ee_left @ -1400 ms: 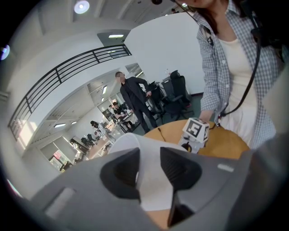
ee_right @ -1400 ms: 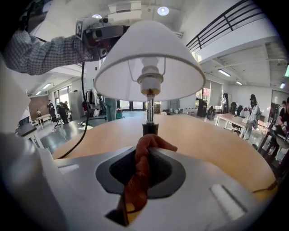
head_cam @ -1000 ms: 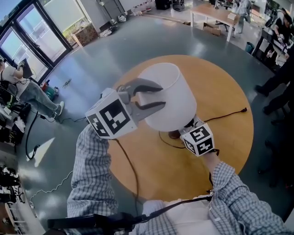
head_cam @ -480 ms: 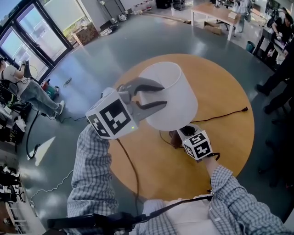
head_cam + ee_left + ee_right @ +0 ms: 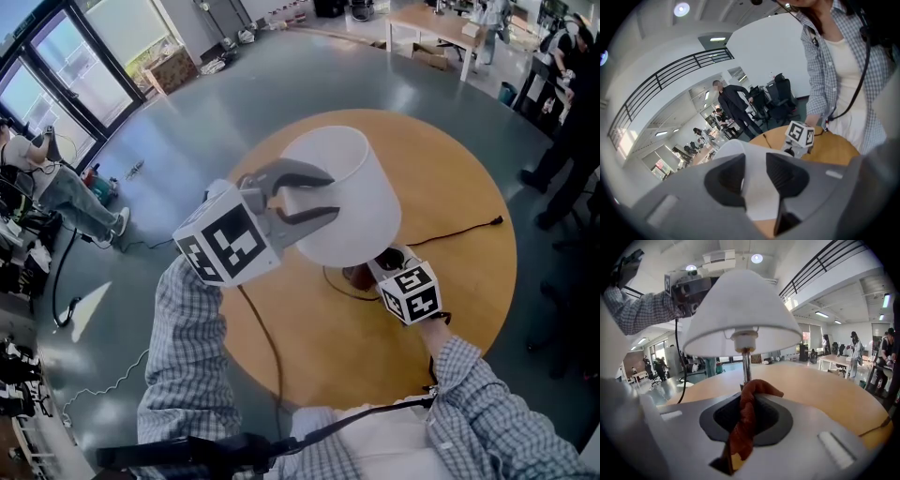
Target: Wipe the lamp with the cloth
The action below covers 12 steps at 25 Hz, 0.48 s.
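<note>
A white lampshade (image 5: 342, 192) stands tilted over the round wooden table (image 5: 469, 178). My left gripper (image 5: 330, 195) is shut on the shade's rim, and the white shade wall (image 5: 757, 197) runs between its jaws. Lower down, my right gripper (image 5: 375, 267) reaches under the shade, beside the lamp's foot. It is shut on a rust-brown cloth (image 5: 749, 408), which sticks out in front of the metal stem (image 5: 746, 364). The shade's underside (image 5: 740, 310) fills the top of the right gripper view. The lamp's base is mostly hidden by the shade in the head view.
A black cord (image 5: 455, 232) runs from the lamp across the table to its right edge. Another cable (image 5: 267, 347) hangs off the near edge. People stand at the right (image 5: 572, 103) and sit at the left (image 5: 56, 183). A light table (image 5: 441, 33) stands behind.
My right gripper with the cloth has sunk a little under the shade and shifted slightly right. The left gripper and the shade have kept still.
</note>
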### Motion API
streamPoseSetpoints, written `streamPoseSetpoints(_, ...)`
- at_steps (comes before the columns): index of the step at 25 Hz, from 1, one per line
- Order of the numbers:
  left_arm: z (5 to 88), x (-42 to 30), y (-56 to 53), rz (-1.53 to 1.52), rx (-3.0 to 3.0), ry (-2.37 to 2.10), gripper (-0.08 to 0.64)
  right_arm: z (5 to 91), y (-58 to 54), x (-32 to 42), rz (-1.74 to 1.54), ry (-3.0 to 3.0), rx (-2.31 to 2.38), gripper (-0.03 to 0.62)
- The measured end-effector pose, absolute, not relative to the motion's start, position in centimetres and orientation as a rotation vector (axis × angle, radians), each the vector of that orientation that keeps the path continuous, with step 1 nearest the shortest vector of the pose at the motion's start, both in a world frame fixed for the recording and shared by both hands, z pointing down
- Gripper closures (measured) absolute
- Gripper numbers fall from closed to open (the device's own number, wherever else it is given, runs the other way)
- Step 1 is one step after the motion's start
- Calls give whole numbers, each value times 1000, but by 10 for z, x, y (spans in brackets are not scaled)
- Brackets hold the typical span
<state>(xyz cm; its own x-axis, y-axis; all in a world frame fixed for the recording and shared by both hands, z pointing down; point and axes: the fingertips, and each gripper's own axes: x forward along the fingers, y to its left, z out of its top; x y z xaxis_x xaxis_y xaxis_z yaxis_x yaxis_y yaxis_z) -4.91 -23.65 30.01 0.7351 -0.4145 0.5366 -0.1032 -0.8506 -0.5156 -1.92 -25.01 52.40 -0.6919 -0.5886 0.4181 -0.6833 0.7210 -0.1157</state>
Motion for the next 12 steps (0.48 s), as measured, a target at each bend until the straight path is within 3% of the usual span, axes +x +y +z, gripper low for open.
streamPoseSetpoints(6, 299, -46, -238, -932, -2473, 395, 422, 465, -270, -29, 301, -2707, 1029, 537)
streamPoseSetpoints(12, 301, -43, -235, -941, -2463, 383, 422, 502, -263, -29, 369, -2637, 991, 537)
